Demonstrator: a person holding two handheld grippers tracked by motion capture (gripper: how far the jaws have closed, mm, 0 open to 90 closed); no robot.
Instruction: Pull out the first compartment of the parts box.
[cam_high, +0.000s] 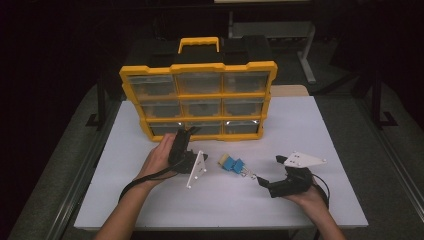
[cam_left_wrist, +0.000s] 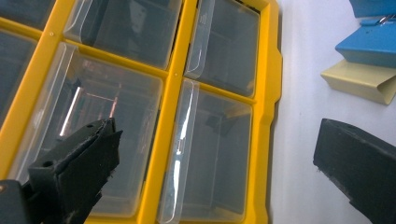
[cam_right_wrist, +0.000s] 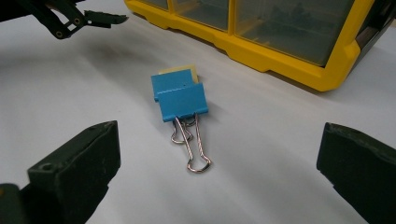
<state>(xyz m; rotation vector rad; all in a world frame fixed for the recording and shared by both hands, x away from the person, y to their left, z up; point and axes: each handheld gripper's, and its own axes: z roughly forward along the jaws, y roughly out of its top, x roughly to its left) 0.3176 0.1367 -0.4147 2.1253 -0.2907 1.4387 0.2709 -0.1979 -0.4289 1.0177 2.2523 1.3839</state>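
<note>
The blue binder clips (cam_right_wrist: 180, 98) are seen lying on the white counter (cam_high: 300, 130), just ahead of the right gripper (cam_right_wrist: 217, 163), whose fingers are spread wide and empty. The left gripper (cam_left_wrist: 210, 172) is likewise held wide open, one finger (cam_left_wrist: 88, 158) against the yellow organizer's (cam_high: 197, 97) bottom drawer.

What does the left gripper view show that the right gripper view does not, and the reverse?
Left gripper view alone: a close look into the organizer's clear drawers, past its own wide-open left gripper.

Right gripper view alone: the silver wire handles of the binder clips, lying between the jaws of the open right gripper.

Shared: the yellow organizer, the white table, and the blue binder clips with a pale yellow one beside them.
</note>
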